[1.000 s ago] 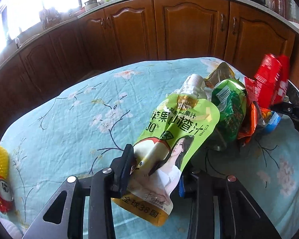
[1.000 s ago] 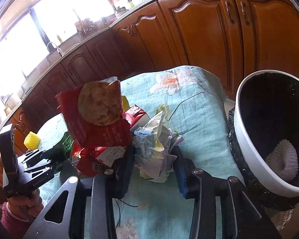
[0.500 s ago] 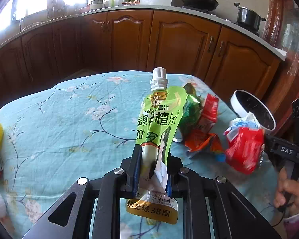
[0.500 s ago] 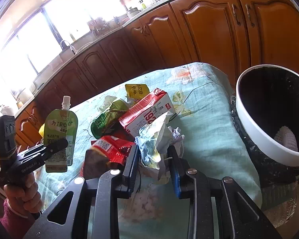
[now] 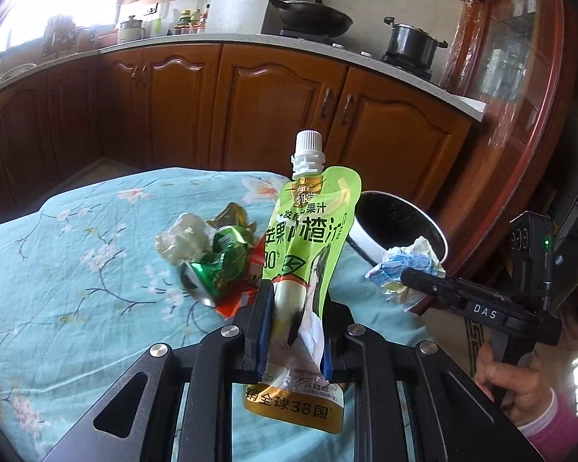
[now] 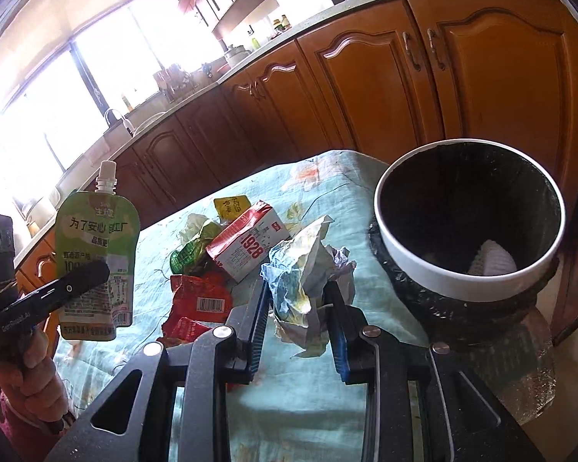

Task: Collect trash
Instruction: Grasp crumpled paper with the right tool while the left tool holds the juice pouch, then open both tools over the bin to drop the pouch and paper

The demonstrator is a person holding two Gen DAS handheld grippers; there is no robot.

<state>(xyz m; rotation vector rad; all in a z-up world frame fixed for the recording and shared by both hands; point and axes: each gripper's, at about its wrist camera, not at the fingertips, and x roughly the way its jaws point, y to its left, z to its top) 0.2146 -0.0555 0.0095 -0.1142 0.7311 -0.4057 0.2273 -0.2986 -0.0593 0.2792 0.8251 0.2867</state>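
My left gripper (image 5: 293, 310) is shut on a green juice pouch (image 5: 310, 238) with a white cap and holds it upright above the table; the pouch also shows in the right wrist view (image 6: 96, 254). My right gripper (image 6: 297, 300) is shut on a crumpled paper wad (image 6: 308, 269), lifted above the table left of the bin. The wad also shows in the left wrist view (image 5: 406, 265). The white-rimmed trash bin (image 6: 478, 287) stands past the table's right edge, with something white at its bottom. It also shows in the left wrist view (image 5: 364, 236).
On the floral tablecloth (image 5: 77, 269) lies a heap of trash: a red-white carton (image 6: 250, 238), a green wrapper (image 5: 219, 269), a red wrapper (image 6: 200, 300), a yellow packet (image 6: 231, 205) and a pale wad (image 5: 183, 242). Wooden cabinets (image 5: 273, 111) stand behind.
Both grippers rose and swung right toward the bin. The left closed on the pouch and lifted it off the table. The red wrapper beside the right gripper's wad now lies on the table.
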